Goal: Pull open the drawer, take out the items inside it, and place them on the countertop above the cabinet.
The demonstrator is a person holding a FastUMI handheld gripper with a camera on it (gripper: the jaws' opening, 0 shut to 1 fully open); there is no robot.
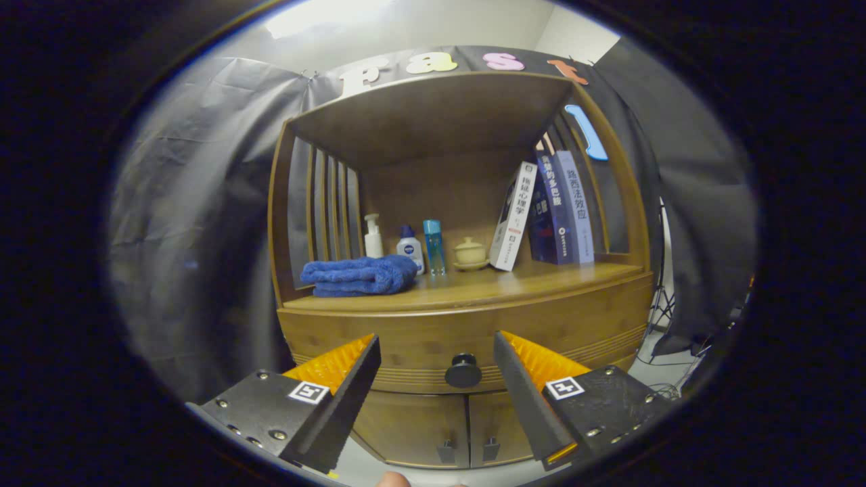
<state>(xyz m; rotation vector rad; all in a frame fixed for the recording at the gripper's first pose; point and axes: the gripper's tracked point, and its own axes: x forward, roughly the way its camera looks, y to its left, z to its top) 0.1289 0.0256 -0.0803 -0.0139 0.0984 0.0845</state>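
Drawer (467,341) of brown wood, round black knob (463,370), sits closed; tongs (436,358) spread, holding nothing; everything remains undone.

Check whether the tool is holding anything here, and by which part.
Nothing is held. The tool is open, its fingers apart, with the drawer knob between and beyond them, untouched.

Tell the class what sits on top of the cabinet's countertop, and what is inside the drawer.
On the countertop: a blue towel, three bottles, a small lidded pot and books. The drawer is shut, so its contents are hidden. The hand-held gripper is open, its fingers flanking the knob.
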